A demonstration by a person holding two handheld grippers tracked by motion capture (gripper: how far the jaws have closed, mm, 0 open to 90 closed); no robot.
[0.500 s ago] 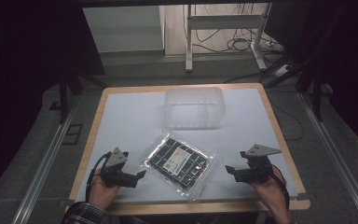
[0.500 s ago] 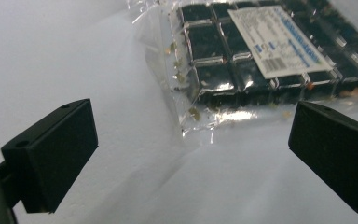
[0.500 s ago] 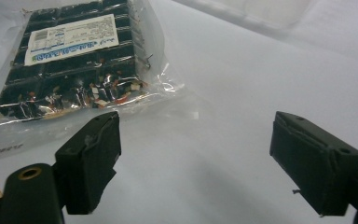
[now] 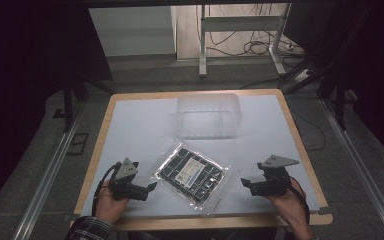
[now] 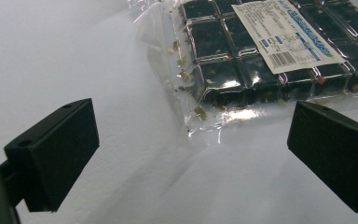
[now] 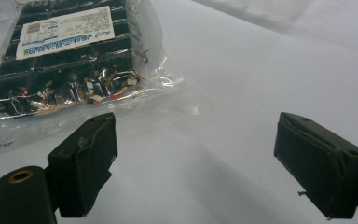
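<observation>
**Packet between two open tools**

Packet (image 4: pixel 193 176): clear plastic bag holding a dark compartmented tray with a white label, flat on the desk (image 4: pixel 135 130), askew, near the front edge. Behind it, apart, a clear box (image 4: pixel 207 116), open side up as far as can be told.

Left tool (image 4: pixel 151 187): jaws wide apart, nothing between them, aimed at the packet's near-left corner, close beside it but not touching. Right tool (image 4: pixel 244 183): likewise spread wide and empty, facing the packet's right corner, a little off it.

Handling, as judged: probably light; tray fairly stiff, film around it soft, glossy and likely slippery. Loose crumbs inside (image 5: pixel 186 74) suggest brittle contents, so gentle pressure only. Best hold: the flat sealed margin of film (image 5: pixel 205 128) projecting past the tray at each corner, pinched from both sides. Risk: film sliding out of the pads, or the tray sagging if lifted by one corner alone.
</observation>
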